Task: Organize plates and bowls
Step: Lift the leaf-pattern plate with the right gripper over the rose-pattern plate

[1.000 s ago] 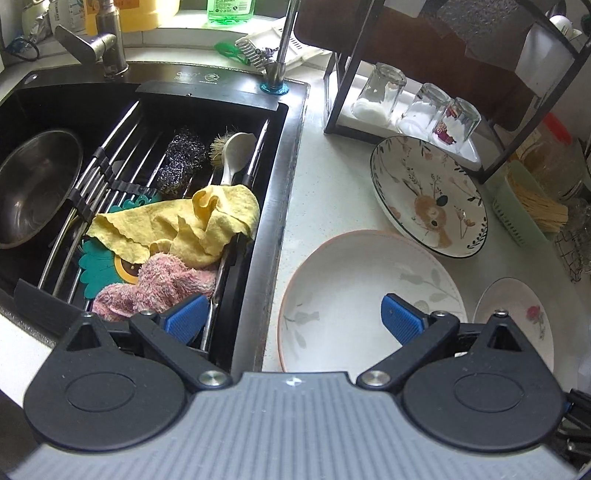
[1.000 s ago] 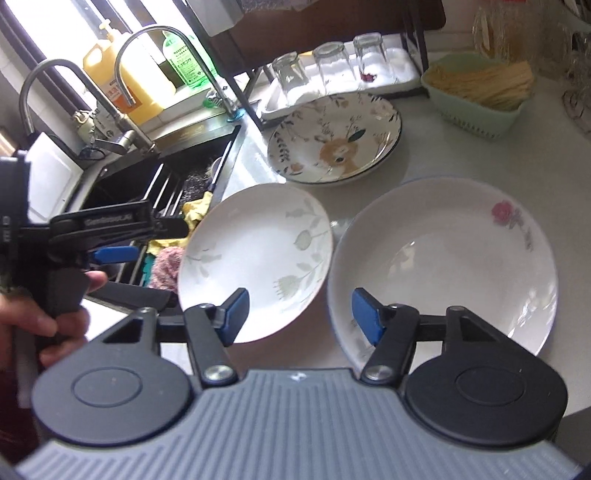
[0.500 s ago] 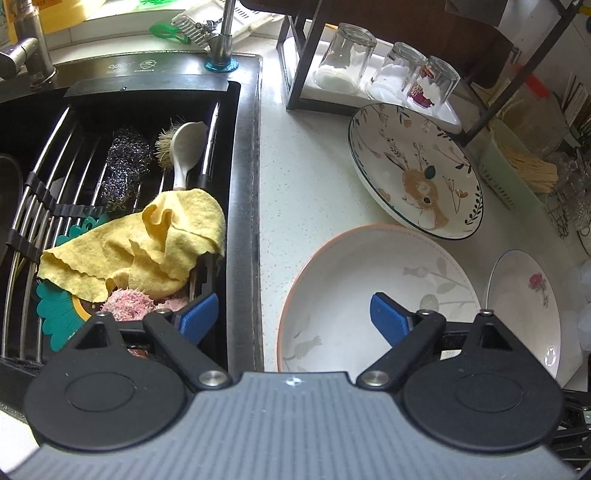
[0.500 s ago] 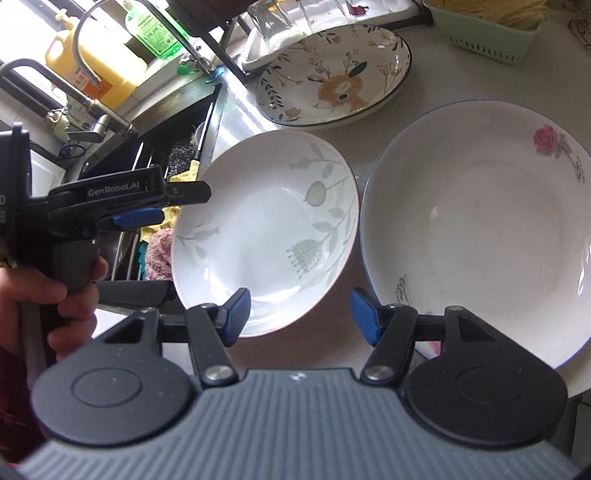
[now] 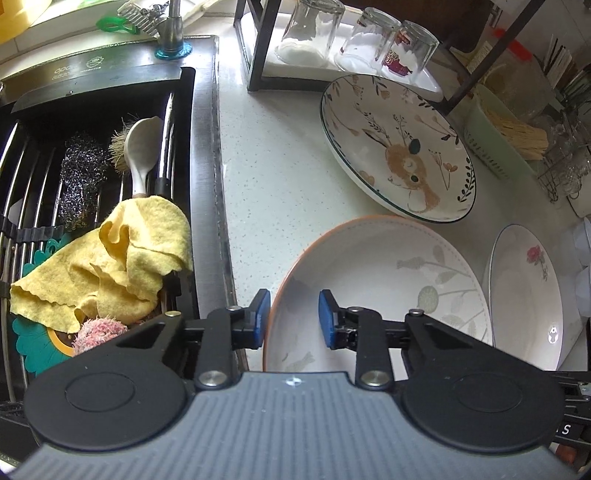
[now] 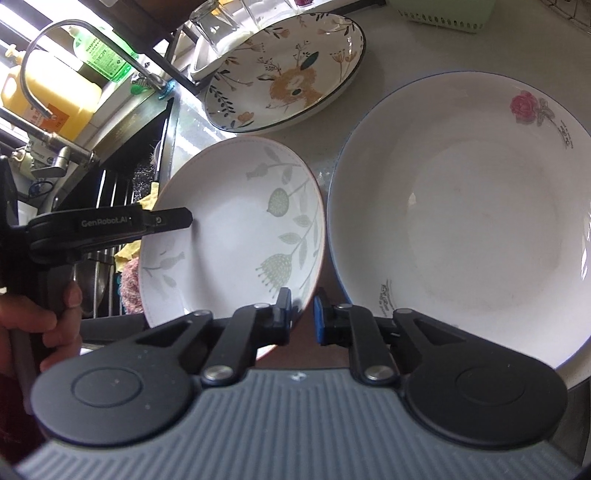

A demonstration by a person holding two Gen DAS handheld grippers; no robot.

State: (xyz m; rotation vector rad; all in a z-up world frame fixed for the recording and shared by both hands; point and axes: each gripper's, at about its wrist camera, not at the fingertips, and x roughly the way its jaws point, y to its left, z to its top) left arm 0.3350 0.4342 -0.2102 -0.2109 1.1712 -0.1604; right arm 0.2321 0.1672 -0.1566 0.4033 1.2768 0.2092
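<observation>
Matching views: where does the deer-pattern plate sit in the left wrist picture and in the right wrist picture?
Left wrist view: the deer-pattern plate lies upper right of centre, on the counter beyond the leaf-pattern plate.
Right wrist view: the deer-pattern plate lies at the top centre, again beyond the leaf-pattern plate.
Shared landmark: the upturned glasses on the rack tray just behind it.

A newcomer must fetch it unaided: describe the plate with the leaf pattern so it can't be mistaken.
Start at the sink; the leaf-pattern plate lies on the counter right beside it, nearest of three. Unlike the deer plate or rose plate, it has pale green sprigs and an orange rim.
</observation>
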